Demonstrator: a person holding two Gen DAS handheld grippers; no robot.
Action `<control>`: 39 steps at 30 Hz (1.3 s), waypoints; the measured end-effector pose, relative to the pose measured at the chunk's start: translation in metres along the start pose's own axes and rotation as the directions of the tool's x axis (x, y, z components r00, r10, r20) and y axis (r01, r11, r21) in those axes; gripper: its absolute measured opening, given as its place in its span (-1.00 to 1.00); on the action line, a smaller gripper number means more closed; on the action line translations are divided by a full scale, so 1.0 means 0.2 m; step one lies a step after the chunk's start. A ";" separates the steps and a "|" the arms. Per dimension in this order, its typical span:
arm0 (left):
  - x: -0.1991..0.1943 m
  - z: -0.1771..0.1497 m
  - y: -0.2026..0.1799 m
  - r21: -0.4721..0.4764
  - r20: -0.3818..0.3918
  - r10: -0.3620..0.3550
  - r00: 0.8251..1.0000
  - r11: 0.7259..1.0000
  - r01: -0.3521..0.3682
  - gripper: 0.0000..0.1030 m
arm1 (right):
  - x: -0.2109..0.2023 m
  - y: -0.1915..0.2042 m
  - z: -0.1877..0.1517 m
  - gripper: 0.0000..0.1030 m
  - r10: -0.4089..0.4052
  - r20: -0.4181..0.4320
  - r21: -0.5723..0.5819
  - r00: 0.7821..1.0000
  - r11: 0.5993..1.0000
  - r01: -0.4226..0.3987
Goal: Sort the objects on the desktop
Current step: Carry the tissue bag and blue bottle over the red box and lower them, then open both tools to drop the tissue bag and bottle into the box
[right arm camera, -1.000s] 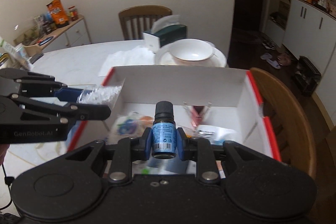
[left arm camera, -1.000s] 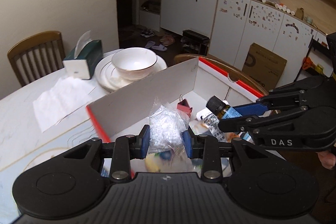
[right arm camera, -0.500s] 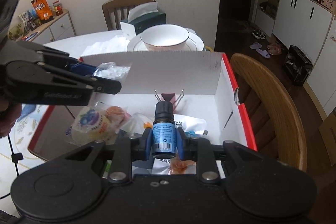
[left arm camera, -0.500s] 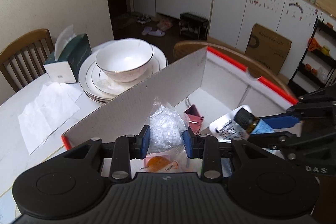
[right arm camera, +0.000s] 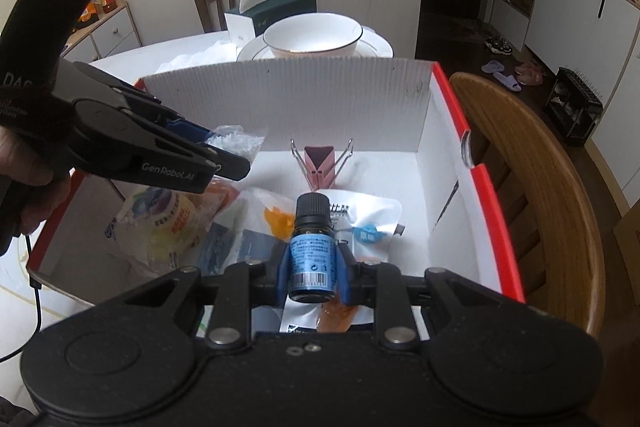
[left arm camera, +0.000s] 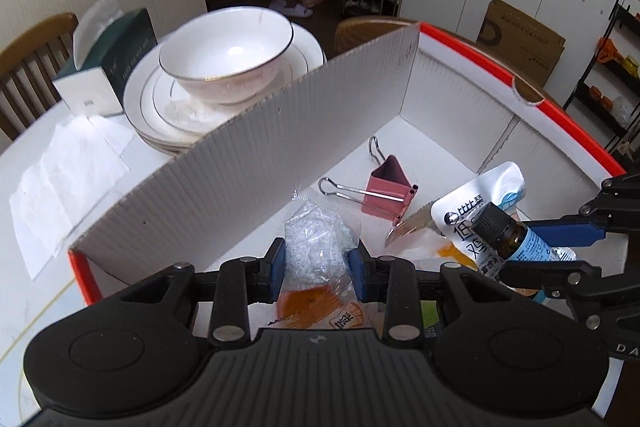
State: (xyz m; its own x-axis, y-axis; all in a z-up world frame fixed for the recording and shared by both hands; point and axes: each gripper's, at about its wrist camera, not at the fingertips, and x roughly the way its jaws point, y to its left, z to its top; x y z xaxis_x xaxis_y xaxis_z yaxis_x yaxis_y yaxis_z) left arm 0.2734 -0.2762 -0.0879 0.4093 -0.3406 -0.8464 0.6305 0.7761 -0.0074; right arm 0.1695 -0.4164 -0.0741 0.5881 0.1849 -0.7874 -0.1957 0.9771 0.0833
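Now the left claw [left arm camera: 316, 263] pinches a clear bag of beads [left arm camera: 316, 247], the right claw [right arm camera: 313, 267] a small bottle [right arm camera: 312, 251]

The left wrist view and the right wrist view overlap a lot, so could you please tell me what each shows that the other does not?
Only the left wrist view shows the brown cardboard carton by the white cabinets.

Only the right wrist view shows the hand holding the left gripper, and the round yellow snack packet.

Both show the clear bag clamped in the left gripper, the dropper bottle clamped in the right gripper, the pink binder clip, the box and the bowl.
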 end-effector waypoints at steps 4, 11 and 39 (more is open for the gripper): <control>0.04 0.01 0.02 -0.025 -0.041 -0.021 0.999 0.999 0.020 -0.39 | 0.03 0.00 -0.01 -0.56 -0.007 -0.015 -0.006 1.000 1.000 0.007; 0.06 0.01 0.03 -0.033 -0.080 -0.030 0.996 0.999 0.028 -0.36 | 0.04 0.01 0.00 -0.56 -0.014 -0.017 -0.012 1.000 1.000 0.013; -0.52 -0.23 -0.02 -0.139 0.217 -0.053 0.975 0.987 0.084 0.16 | -0.13 0.08 0.01 -0.30 0.044 0.052 -0.028 0.998 0.999 -0.043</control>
State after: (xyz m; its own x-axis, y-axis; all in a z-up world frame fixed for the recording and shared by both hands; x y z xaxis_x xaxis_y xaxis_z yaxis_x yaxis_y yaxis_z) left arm 0.1977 -0.2200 -0.0232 0.5087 -0.4881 -0.7092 0.5650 0.8108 -0.1527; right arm 0.1529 -0.4055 -0.0511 0.6188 0.2333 -0.7501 -0.2423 0.9650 0.1003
